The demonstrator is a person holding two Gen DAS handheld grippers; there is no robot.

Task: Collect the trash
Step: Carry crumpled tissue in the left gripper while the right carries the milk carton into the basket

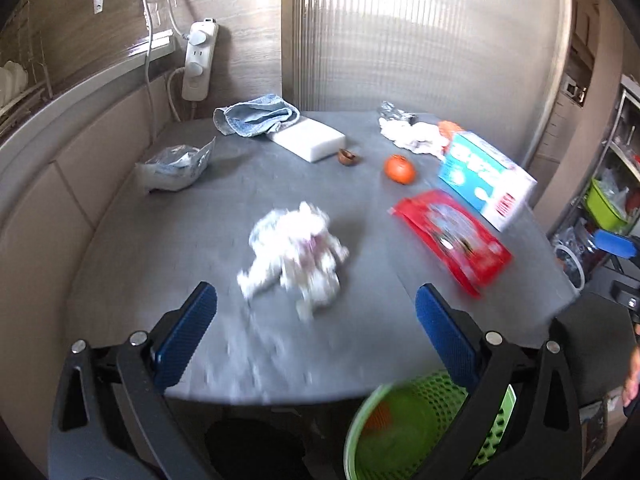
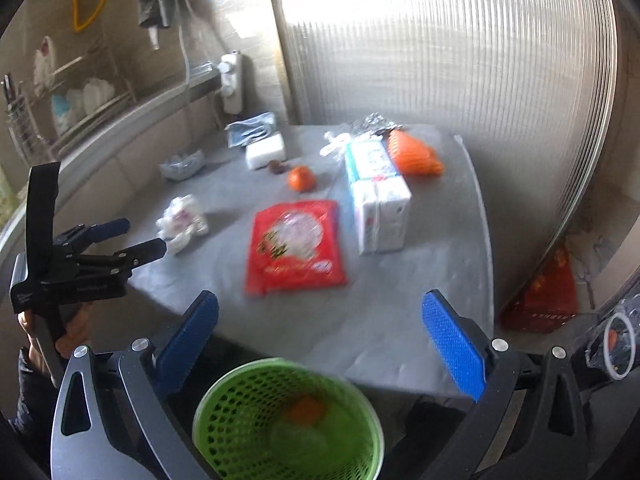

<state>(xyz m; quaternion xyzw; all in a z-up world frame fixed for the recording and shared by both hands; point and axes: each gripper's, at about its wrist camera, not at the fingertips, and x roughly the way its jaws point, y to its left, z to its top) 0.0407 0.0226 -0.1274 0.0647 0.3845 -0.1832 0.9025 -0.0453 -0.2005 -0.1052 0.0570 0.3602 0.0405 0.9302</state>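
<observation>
A crumpled white paper wad (image 1: 296, 256) lies on the grey table (image 1: 224, 352), just ahead of my open, empty left gripper (image 1: 316, 320); it also shows in the right wrist view (image 2: 184, 220) beside the left gripper (image 2: 132, 236). A green mesh bin (image 2: 286, 420) stands below the table's near edge with an orange scrap inside; it shows in the left wrist view (image 1: 416, 424) too. My right gripper (image 2: 320, 336) is open and empty above the bin. A red wrapper (image 2: 296, 246), an orange peel (image 2: 301, 178), a brown shell (image 1: 346, 156) and crumpled foil with tissue (image 1: 408, 132) lie further on.
A blue-and-white carton (image 2: 376, 196), a white sponge block (image 1: 308, 140), a blue cloth (image 1: 256, 116), a clear plastic bag (image 1: 176, 166) and an orange mesh bag (image 2: 416, 156) are on the table. A power strip (image 1: 198, 64) hangs on the back wall.
</observation>
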